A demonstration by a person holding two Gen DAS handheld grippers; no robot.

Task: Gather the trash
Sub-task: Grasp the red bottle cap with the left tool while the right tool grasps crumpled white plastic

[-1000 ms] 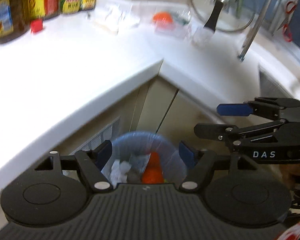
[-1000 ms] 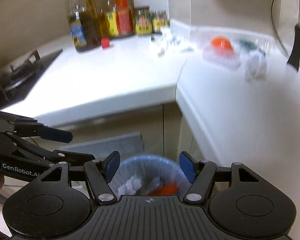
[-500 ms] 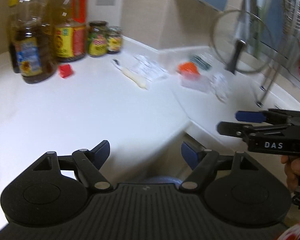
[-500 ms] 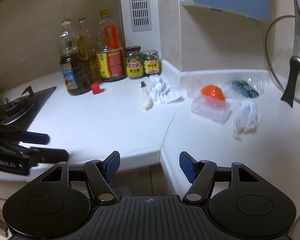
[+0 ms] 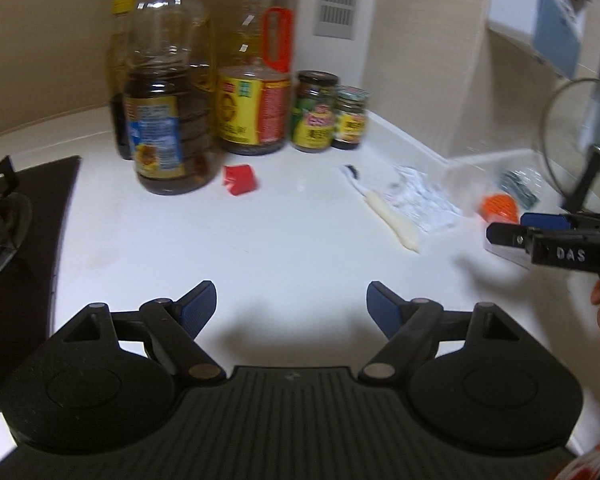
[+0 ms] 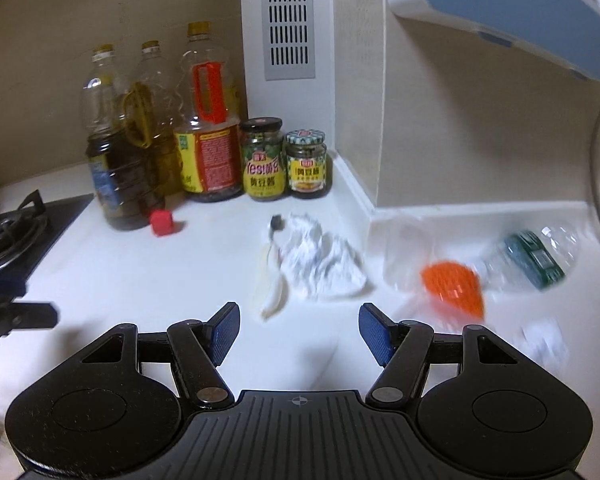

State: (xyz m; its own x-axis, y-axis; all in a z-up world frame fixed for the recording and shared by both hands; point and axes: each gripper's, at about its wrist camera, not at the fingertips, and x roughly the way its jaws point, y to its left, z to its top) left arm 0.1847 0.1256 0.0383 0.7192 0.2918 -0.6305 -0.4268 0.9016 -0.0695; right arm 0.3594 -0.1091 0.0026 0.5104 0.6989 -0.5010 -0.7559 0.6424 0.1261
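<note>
counting three oil bottles [image 6: 140, 152], two jars [image 6: 284, 160].

Left gripper [image 5: 290, 304] is hanging over the white countertop [image 5: 240, 248], its jaws opening, with only bare counter showing between them. Ahead, oil bottles [image 5: 172, 92] and two sauce jars [image 5: 330, 114] are standing along the wall. A red cap [image 5: 240, 179] is lying just in front of the bottles. A pale toothbrush [image 5: 384, 210] is lying beside crumpled white wrapper [image 5: 420, 196]. Right gripper [image 5: 508, 228] is reaching in from the right edge, near an orange item [image 5: 500, 206]. Stove burner [image 5: 0, 220] is sitting at left.
</note>
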